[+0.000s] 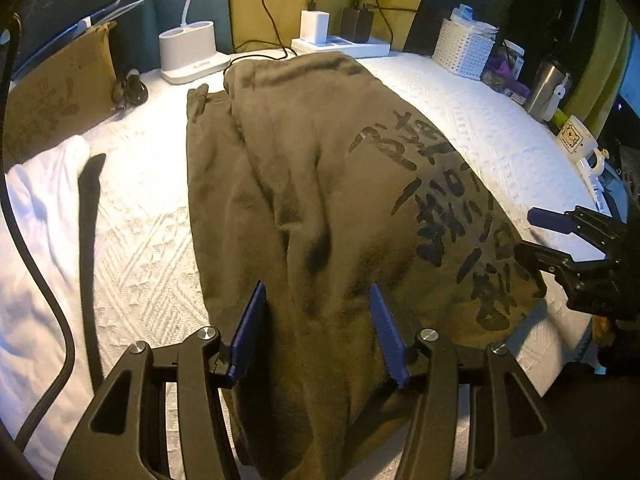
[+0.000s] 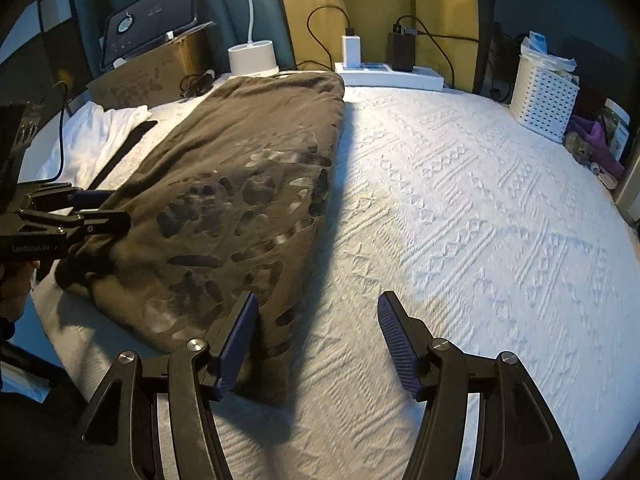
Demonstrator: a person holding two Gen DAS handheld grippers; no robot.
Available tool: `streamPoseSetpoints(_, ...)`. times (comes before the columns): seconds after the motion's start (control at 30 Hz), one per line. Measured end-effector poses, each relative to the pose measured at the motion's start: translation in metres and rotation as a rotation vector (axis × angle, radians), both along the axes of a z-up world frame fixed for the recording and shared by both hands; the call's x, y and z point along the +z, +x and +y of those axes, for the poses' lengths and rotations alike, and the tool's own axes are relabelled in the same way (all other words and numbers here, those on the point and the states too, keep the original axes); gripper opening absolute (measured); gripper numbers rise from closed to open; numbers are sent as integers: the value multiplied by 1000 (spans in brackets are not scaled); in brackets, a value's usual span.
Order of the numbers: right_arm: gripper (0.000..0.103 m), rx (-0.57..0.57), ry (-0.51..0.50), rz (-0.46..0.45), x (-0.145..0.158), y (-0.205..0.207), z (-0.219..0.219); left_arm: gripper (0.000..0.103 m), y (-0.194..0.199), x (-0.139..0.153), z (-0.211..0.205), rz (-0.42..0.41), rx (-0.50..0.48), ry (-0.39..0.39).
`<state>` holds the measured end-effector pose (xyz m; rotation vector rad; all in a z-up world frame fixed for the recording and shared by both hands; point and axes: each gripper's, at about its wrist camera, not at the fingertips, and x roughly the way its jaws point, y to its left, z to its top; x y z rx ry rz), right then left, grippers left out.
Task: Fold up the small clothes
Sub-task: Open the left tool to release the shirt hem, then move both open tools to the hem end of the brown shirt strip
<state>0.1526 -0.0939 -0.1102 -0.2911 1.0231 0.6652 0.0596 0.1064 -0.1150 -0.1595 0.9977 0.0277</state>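
- Left wrist view: my left gripper (image 1: 318, 332) hangs with jaws parted, nothing pinched, above the near end of the olive-brown printed garment (image 1: 304, 184). The garment lies lengthwise on the white textured bedspread (image 1: 460, 92), one side already folded over, black lettering up.
- My right gripper (image 1: 532, 236) shows at the garment's right edge, jaws apart.
- Right wrist view: right gripper (image 2: 318, 340) spread wide and empty, straddling the garment's right near corner; one finger over cloth, the other over bare bedspread.
- Handling, my guess: soft, thickish fleece, limp, light, not slippery. Best pinched at the near hem corners, both layers together.
- White cloth (image 2: 92, 132) lies left, apart.
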Motion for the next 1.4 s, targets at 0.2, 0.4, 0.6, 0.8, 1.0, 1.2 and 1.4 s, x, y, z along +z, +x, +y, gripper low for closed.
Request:
streamPoseSetpoints(0.2,64,12,-2,7,-2,16,7,54,4,9,7,-12,-6,1)
streamPoseSetpoints(0.4,64,15,1,0,4,37,16,54,20,19,27,-58,26,-12)
streamPoseSetpoints(0.6,64,20,-1,-3,7,57,25,54,42,22,41,-77,43,-24)
streamPoseSetpoints(0.8,64,25,-12,5,2,76,37,54,68,21,54,-99,49,-32)
streamPoseSetpoints(1.0,64,21,-21,-28,-1,107,48,54,100,14,69,-105,72,-16)
streamPoseSetpoints(1.2,64,0,28,-35,-1,154,66,55,125,9,90,-116,112,-33)
streamPoseSetpoints(1.4,57,25,82,-21,-9,190,93,60,147,1,108,-99,128,-52)
